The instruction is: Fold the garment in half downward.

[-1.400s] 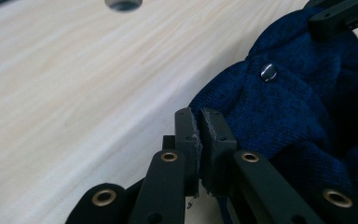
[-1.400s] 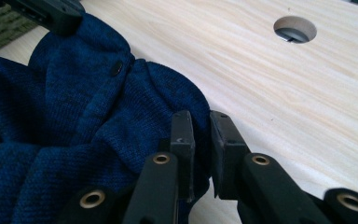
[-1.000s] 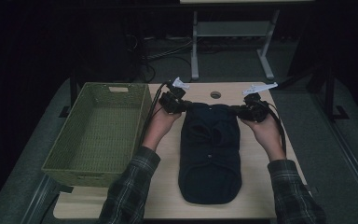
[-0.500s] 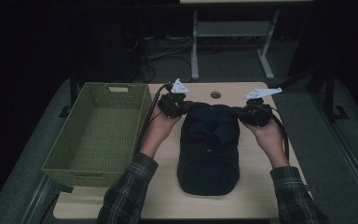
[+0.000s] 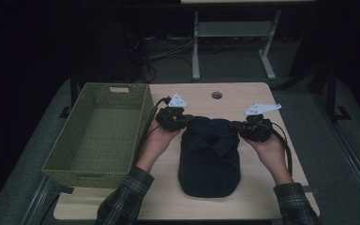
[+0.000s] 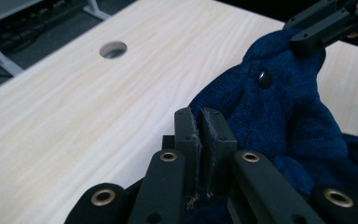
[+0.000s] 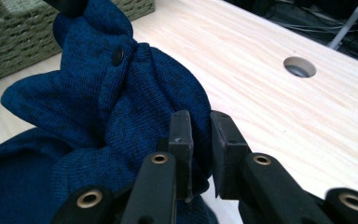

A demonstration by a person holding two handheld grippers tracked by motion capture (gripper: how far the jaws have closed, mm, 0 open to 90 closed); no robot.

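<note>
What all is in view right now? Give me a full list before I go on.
Knitted garment: one, dark blue with dark buttons, mid-table, its far edge pinched at both corners and lifted toward the person.
Wicker basket: one, olive green, at the table's left side, nothing in it.
Table: one, light wood, with a round cable hole near the far edge.
Desk frame: one, pale grey, on the floor beyond the table.
Left gripper: one, black, jaws shut on the garment's far left corner.
Right gripper: one, black, jaws shut on its far right corner.
Sleeves: two, plaid, bottom edge.
</note>
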